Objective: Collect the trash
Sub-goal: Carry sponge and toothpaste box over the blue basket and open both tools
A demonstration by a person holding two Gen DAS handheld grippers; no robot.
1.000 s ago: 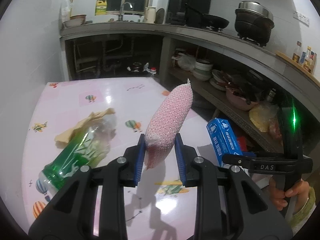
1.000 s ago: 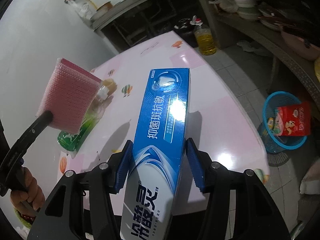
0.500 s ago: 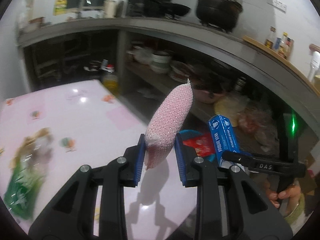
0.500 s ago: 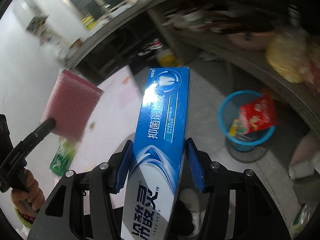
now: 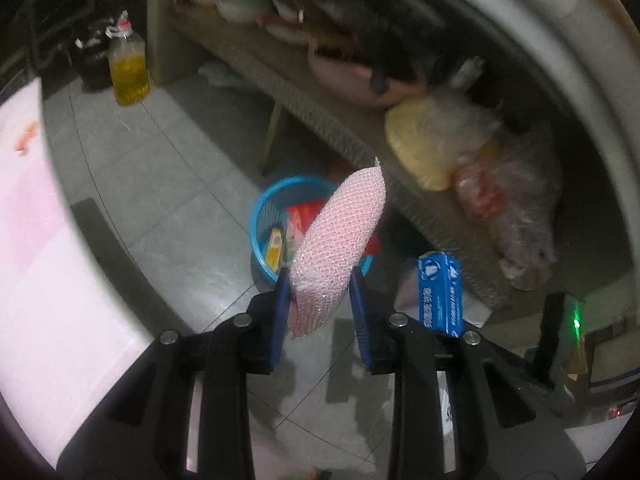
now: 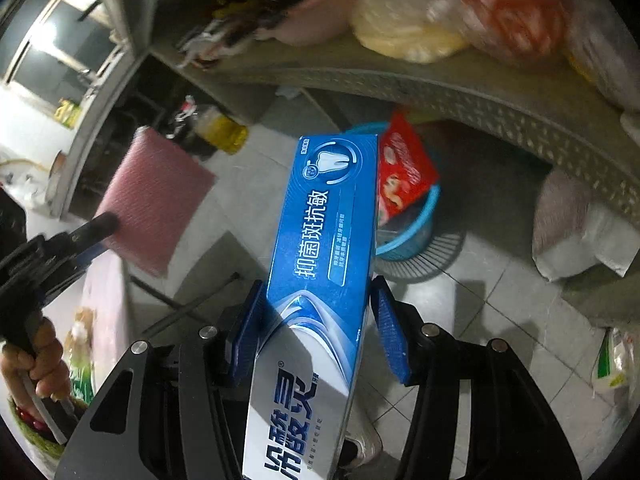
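L gripper point(image 5: 320, 304) clamps pink sponge point(image 5: 340, 236), R gripper point(image 6: 316, 328) clamps toothpaste box point(image 6: 324, 248); early release prob. misses blue bin point(image 5: 268, 208), lands on floor.

The pink sponge point(image 5: 338, 240) is a flat pad with a bumpy mesh skin, held off the floor by its lower end between the left tool's point(image 5: 320, 308) blue pads; it leans up and to the right. The toothpaste box point(image 6: 320, 248) is long, blue above and white toward its near end, with a tooth emblem and Chinese print, and sits lengthwise between the right tool's point(image 6: 316, 328) pads, its far end pointing up and away. The blue basket point(image 5: 264, 216) stands on the tiled floor near the low shelf, and already holds a red snack bag point(image 6: 400, 172) sticking above the rim and a small yellow packet point(image 5: 274, 244).
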